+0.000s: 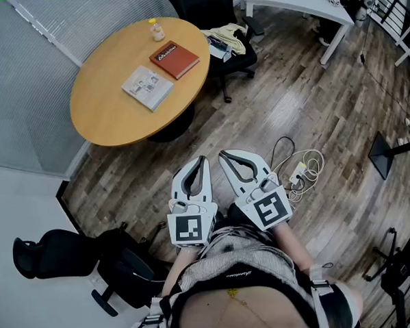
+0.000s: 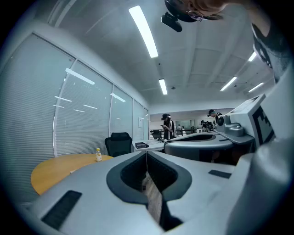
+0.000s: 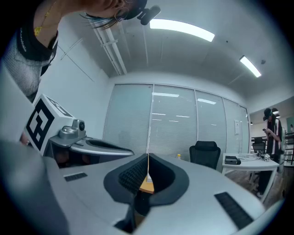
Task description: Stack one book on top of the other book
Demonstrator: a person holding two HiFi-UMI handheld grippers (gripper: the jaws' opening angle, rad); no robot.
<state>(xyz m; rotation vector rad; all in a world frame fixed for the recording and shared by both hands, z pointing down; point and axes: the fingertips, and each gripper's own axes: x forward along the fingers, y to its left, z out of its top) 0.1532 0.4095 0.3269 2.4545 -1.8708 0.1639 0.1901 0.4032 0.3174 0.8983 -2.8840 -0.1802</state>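
Note:
A red book (image 1: 175, 58) and a pale grey-white book (image 1: 147, 87) lie side by side, apart, on the round wooden table (image 1: 106, 113) at the upper left of the head view. Both grippers are held close to the person's body, well short of the table, over the wood floor. My left gripper (image 1: 201, 159) is shut with nothing in it, its jaws meeting at the tips (image 2: 147, 153). My right gripper (image 1: 224, 154) is likewise shut and empty (image 3: 148, 155). The two grippers sit side by side.
A small yellow-capped bottle (image 1: 157, 30) stands at the table's far edge beyond the red book. Black office chairs (image 1: 233, 52) stand behind the table and at lower left (image 1: 93, 262). Cables and a power strip (image 1: 298, 172) lie on the floor to the right. A frosted glass wall (image 1: 23, 87) is left.

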